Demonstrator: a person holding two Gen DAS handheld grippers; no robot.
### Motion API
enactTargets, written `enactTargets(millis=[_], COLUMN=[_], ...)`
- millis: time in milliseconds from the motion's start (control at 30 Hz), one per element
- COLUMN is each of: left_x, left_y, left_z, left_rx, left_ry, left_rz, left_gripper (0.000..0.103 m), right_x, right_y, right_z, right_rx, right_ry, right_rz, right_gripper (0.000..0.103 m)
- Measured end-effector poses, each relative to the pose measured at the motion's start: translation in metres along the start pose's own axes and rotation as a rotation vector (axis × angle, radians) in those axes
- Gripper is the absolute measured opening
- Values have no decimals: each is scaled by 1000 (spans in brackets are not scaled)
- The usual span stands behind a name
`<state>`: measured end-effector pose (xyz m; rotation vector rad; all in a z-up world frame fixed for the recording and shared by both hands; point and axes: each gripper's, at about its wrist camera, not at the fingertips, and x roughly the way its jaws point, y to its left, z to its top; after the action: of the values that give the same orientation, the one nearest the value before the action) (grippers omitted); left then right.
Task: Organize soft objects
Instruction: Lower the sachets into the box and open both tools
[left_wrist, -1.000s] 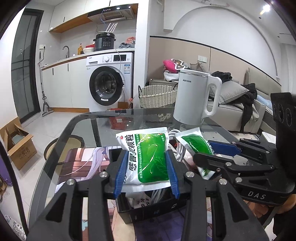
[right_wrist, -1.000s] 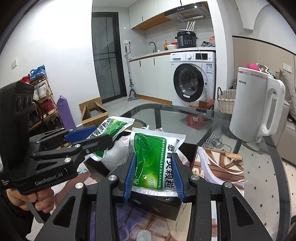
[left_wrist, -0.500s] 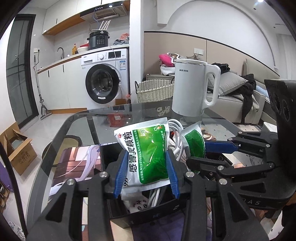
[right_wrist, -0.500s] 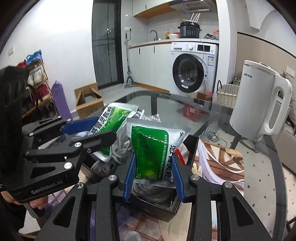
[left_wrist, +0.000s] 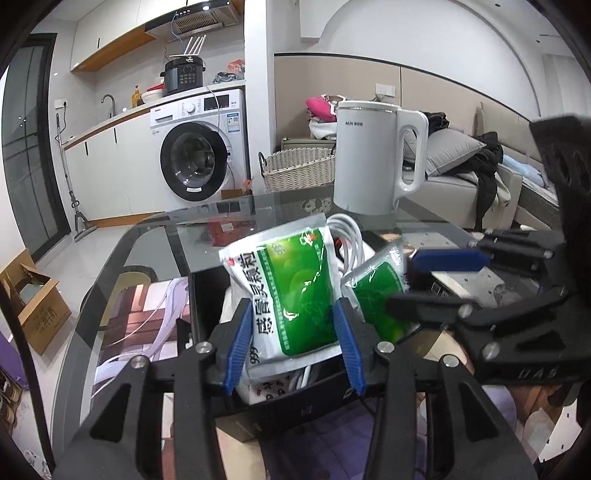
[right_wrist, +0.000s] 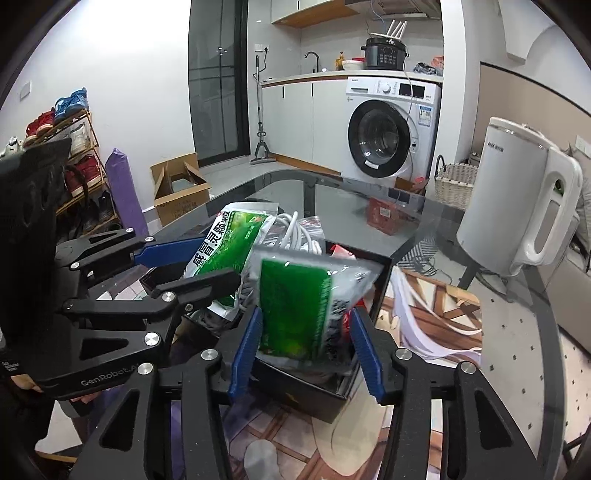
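My left gripper (left_wrist: 293, 345) is shut on a green and white medicine packet (left_wrist: 291, 291) and holds it just above an open black box (left_wrist: 295, 398) on the glass table. My right gripper (right_wrist: 304, 349) has its jaws spread wider than a second green packet (right_wrist: 295, 302), which looks blurred and loose between them over the same black box (right_wrist: 347, 391). White cable coils (right_wrist: 295, 236) lie in the box. Each gripper shows in the other's view: the right one (left_wrist: 424, 284) and the left one (right_wrist: 192, 266).
A white electric kettle (left_wrist: 373, 158) stands on the glass table (left_wrist: 122, 280) behind the box. A printed mat (right_wrist: 436, 321) lies under the box. A washing machine (left_wrist: 195, 158), a wicker basket (left_wrist: 299, 170) and a cardboard box (left_wrist: 33, 310) are beyond the table.
Both grippers have come down toward the black box with their packets. The right jaws have opened wider and its packet now slips, blurred, between them.
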<state>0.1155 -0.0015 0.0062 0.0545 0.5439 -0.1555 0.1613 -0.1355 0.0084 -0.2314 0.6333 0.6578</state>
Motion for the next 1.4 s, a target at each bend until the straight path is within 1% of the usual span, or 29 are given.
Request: enactTargets(millis=[200,267,367,433,500,533,567,600,633,667,767,833,900,967,1100,1133,1400], left_x=[-3,-4,-4,-3,-4,-5,-6,-8,-10,-14,-19,-22,-27,-33,-44,-45,-58], left_y=[3,5,9,10,9,8,8,9,9,11,14,15,17,17,18,18,14], left_z=[-5,-7,-8,-8,-7,-7,-8,-8,-9,-10,-13,-15,-17,-19,-22,-23,-38], left_rx=[1,1,-10,-14,-8,-4,-3,-8,-14,-27,-39,-46,-57,-74,-94,-99,-109], left_ry=[17,14,13,20,26,25,24,22,19,9,5,5,-1,-12,-32,-35,-89], left_rz=[17,29,44,44,54,59,61,67,70,66,46,51,47,45,42,48,100], left_gripper=[51,57,61,62,63,64,68,72,83,89,89,90,92,98,101,103,103], right_x=[-5,-6,-7,-8,-9,-10,-11,-12,-13,-14,-19,-21,-24,-28,-37,-40,-54], right_y=[-5,-7,-9,-10,-10,-10,-10,-10,-11,-10,-12,-14,-16,-17,-15,-13,-4], right_z=[-1,-2,-3,-2,-2,-3,-3,-3,-5,-6,-10,-12,-15,-18,-25,-27,-40], right_rx=[-1,2,7,8,7,10,14,16,20,24,44,57,73,84,90,91,78], right_ry=[-9,-8,-10,-12,-17,-21,-23,-25,-29,-34,-48,-49,-51,-59,-85,-95,-147], right_rz=[-28,-32,-31,-29,-30,-29,-25,-23,-24,-24,-28,-30,-24,-20,-21,-23,-20], right_gripper=[51,51,52,54,60,61,64,70,73,77,84,86,89,93,102,102,102])
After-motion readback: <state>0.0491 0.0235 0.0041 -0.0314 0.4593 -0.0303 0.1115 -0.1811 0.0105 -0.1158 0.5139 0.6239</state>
